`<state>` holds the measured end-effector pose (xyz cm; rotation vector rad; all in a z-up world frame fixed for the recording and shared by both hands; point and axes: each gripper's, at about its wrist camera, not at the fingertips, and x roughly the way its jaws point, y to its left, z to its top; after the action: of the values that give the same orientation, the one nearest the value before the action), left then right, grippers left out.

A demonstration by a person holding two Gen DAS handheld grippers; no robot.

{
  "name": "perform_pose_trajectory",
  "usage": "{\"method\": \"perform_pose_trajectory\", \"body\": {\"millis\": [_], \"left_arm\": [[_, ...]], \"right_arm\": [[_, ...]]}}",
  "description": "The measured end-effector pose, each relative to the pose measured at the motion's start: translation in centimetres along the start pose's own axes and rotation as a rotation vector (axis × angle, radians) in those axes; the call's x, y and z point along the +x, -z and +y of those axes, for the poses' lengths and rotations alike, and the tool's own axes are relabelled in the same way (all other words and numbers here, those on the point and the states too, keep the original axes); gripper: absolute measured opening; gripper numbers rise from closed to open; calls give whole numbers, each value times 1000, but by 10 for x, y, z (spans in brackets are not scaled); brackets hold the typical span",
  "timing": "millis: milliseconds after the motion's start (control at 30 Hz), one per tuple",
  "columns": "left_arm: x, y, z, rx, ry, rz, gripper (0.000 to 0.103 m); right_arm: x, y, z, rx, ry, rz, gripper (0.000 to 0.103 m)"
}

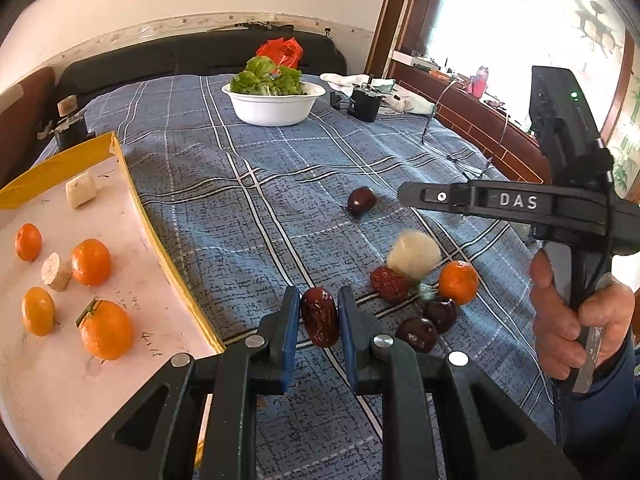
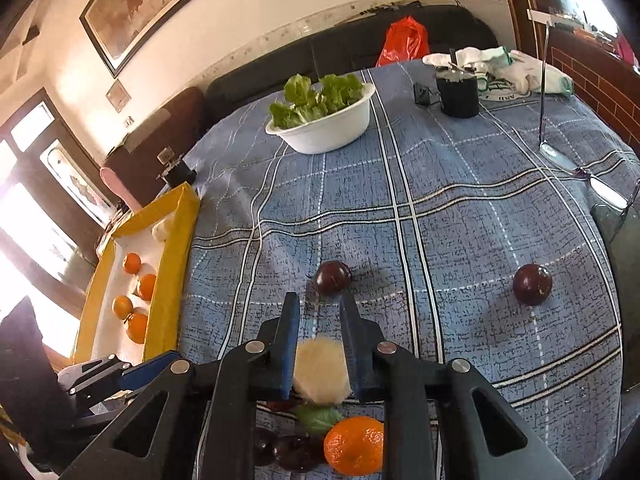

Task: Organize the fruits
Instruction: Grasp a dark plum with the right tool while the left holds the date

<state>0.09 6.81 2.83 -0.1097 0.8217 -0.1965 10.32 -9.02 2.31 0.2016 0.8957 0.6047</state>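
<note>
Fruits split: oranges in yellow-rimmed tray (image 1: 132, 184), rest loose on counter (image 1: 248, 216). Left gripper (image 1: 319, 312) clamps wrinkled red date (image 1: 319, 317), light, firm, gripped across middle. Right gripper (image 2: 320, 360) pinches pale peeled chunk (image 2: 322, 372), soft, slippery we judge; we keep squeeze gentle. Remaining orange (image 2: 354, 445) rolls easily.

Bare checked worktop (image 1: 240, 200) fills the frame's middle; the yellow-rimmed tray (image 1: 132, 200) blocks the left, the salad bowl (image 1: 274, 108) the top.

lettuce bowl (image 1: 273, 106), red bag (image 1: 281, 51)
</note>
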Motion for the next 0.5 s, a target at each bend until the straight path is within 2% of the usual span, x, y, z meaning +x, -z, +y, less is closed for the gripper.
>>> {"method": "perform_pose_trajectory", "body": {"millis": [167, 267, 367, 500], "left_arm": [[0, 0, 0, -2, -3, -2, 18], [-1, 0, 1, -8, -2, -6, 18], [0, 0, 1, -5, -6, -5, 18], [-2, -1, 2, -11, -3, -13, 18]], "right_arm": [[-1, -1, -5, 28, 3, -4, 23], [-4, 0, 0, 2, -8, -17, 24], [-1, 1, 6, -30, 21, -14, 29], [3, -1, -8, 35, 2, -4, 33]]}}
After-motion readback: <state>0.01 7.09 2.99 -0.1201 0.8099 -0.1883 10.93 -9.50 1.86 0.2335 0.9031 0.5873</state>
